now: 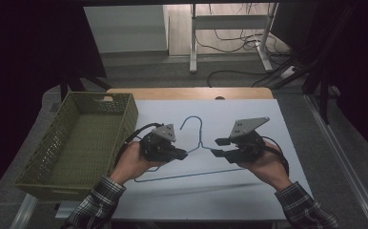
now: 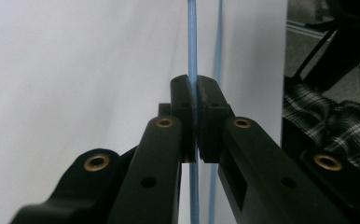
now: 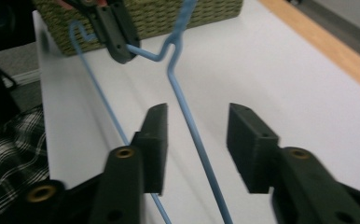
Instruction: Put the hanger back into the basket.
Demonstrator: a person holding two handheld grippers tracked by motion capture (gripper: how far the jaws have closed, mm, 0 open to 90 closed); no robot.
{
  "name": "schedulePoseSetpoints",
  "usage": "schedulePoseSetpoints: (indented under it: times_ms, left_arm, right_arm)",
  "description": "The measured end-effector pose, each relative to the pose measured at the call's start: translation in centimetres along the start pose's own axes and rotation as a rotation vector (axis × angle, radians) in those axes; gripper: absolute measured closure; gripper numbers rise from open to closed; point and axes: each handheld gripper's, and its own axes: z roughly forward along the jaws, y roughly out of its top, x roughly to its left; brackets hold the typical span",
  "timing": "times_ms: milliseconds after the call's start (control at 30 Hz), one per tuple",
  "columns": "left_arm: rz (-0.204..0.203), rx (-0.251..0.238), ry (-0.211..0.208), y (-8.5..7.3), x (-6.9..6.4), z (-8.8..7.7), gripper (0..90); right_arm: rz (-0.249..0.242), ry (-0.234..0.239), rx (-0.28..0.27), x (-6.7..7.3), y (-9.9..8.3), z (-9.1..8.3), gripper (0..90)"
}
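A thin blue wire hanger (image 1: 199, 157) is over the middle of the white table (image 1: 287, 191), its hook pointing away from the person and its long bottom bar nearest them. The left gripper (image 1: 184, 153) is clamped on the hanger's left shoulder wire, close to the neck; in the left gripper view the two black jaws are pressed together with the blue wire (image 2: 193, 56) pinched between their tips, and a second strand of the hanger runs just beside it. The right gripper (image 1: 215, 147) sits at the other side of the neck with its jaws spread apart. In the right gripper view the right shoulder wire (image 3: 187, 121) passes through the gap between the two jaws, touching neither that I can see (the picture is a little blurred there). That same view shows the left gripper (image 3: 122, 56) farther off, gripping the wire beside the twisted neck.

A green woven basket (image 1: 125, 107) stands at the left edge of the table, just beside the left hand (image 1: 129, 162). The right hand (image 1: 268, 167) holds its gripper at the right of the hanger. Both forearms wear plaid sleeves (image 1: 306, 207). Beyond the table, cables (image 1: 230, 40) lie on the floor near a white desk frame (image 1: 230, 21).
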Motion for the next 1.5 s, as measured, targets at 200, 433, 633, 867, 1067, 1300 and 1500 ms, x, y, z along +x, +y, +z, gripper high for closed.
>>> schedulePoseSetpoints:
  times_ms: [200,433,633,867,1067,1300,1500]
  left_arm:
    - [-0.045,-0.007,0.032,0.0,0.1,-0.8,87.8]
    - [-0.139,-0.025,0.091,-0.3,1.0,-2.3,87.8]
    - [-0.199,-0.049,0.133,-0.7,2.0,-4.3,87.7]
    - [-0.243,-0.064,0.205,-1.0,2.8,-7.1,87.7]
    - [-0.288,-0.084,0.280,-2.5,3.6,-10.0,87.7]
    - [-0.343,-0.103,0.360,-5.2,4.4,-13.0,87.7]
    - [-0.396,-0.125,0.425,-7.9,4.9,-15.6,87.8]
  right_arm:
    - [0.018,-0.054,-0.049,0.2,0.1,-1.5,39.4]
    - [0.059,-0.072,-0.071,0.3,-0.3,-2.4,24.5]
    - [0.123,-0.082,-0.045,0.4,-1.8,-2.0,11.1]
    - [0.182,-0.100,-0.048,0.5,-3.2,-1.8,4.9]
    - [0.225,-0.095,-0.052,0.6,-4.9,-1.9,3.4]
    - [0.249,-0.112,-0.025,1.0,-7.2,-1.5,1.2]
    - [0.280,-0.129,-0.022,1.5,-8.5,-1.8,1.0]
